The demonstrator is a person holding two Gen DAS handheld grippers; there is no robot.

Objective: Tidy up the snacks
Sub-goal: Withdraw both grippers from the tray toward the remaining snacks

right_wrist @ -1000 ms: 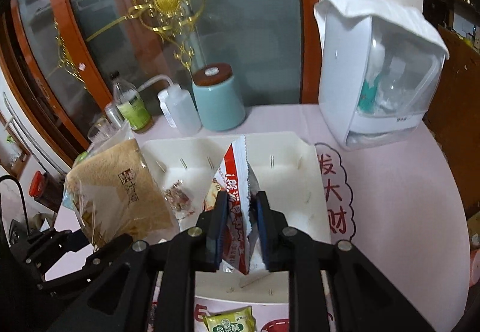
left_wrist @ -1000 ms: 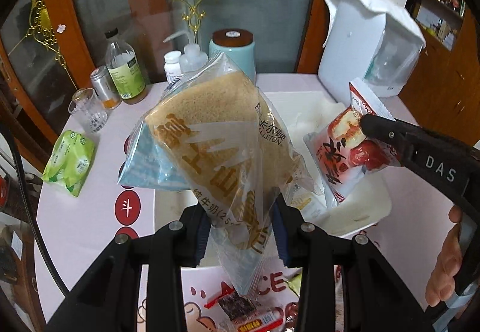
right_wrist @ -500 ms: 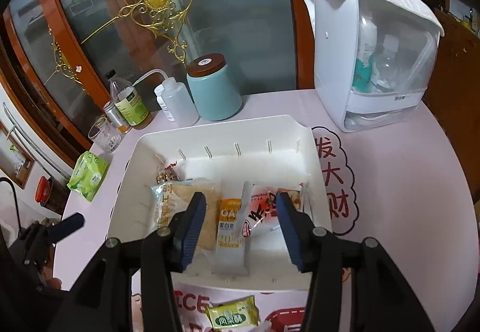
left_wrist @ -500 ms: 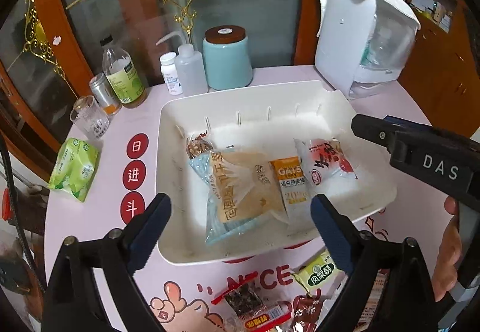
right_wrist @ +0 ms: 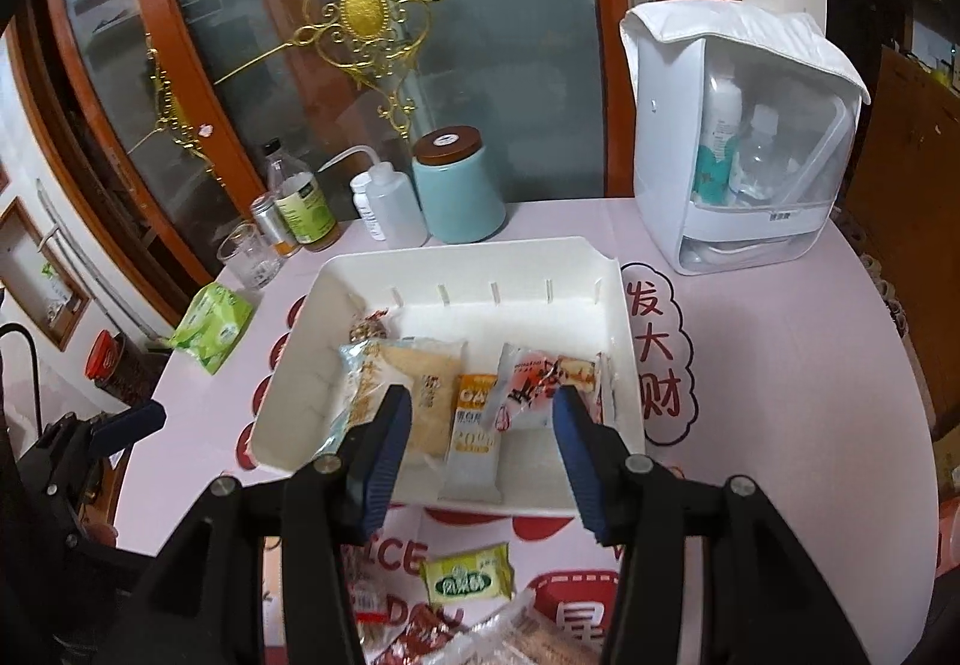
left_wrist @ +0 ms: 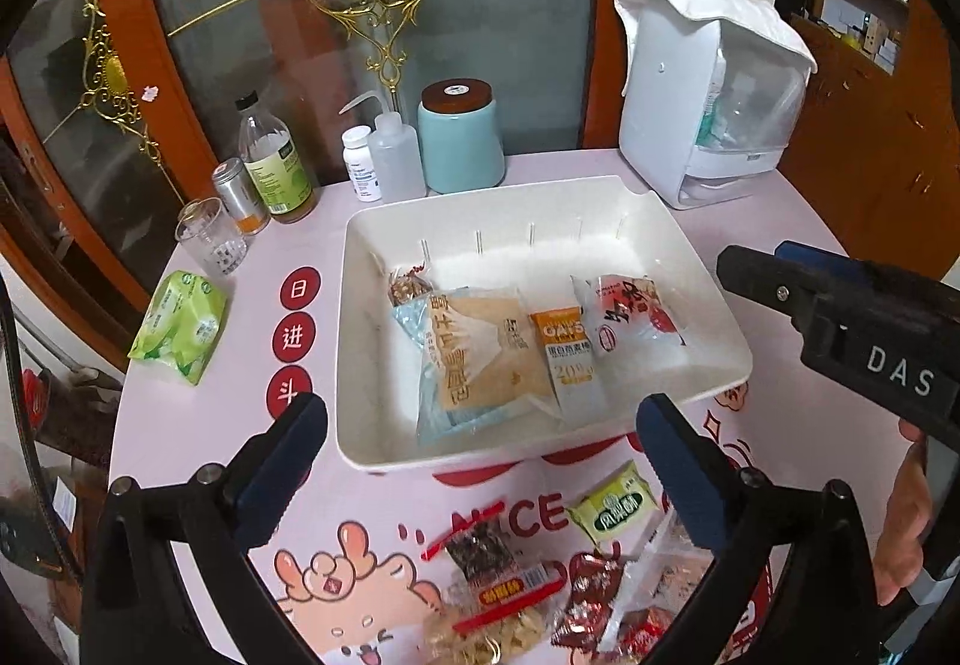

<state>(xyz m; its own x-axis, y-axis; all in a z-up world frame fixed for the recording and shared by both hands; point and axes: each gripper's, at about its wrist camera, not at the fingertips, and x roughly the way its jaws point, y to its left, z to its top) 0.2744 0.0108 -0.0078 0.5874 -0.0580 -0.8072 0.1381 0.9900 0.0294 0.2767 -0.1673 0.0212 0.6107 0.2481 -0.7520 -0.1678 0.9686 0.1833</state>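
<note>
Snacks: bread pack, oat bar and red packet lie flat, side by side in white tray on desk. Left gripper jaws just opened wide, empty; right gripper apart, empty. More packets wait near tray.

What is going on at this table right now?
A person with a gripper in each hand is sorting snacks into a white tray. The cake packet and the red-and-white packet lie in the tray beside an orange oat bar. The left gripper and the right gripper have both just been opening, and nothing is between their fingers. More snacks, including a small green packet, wait on the table in front of the tray.
</note>
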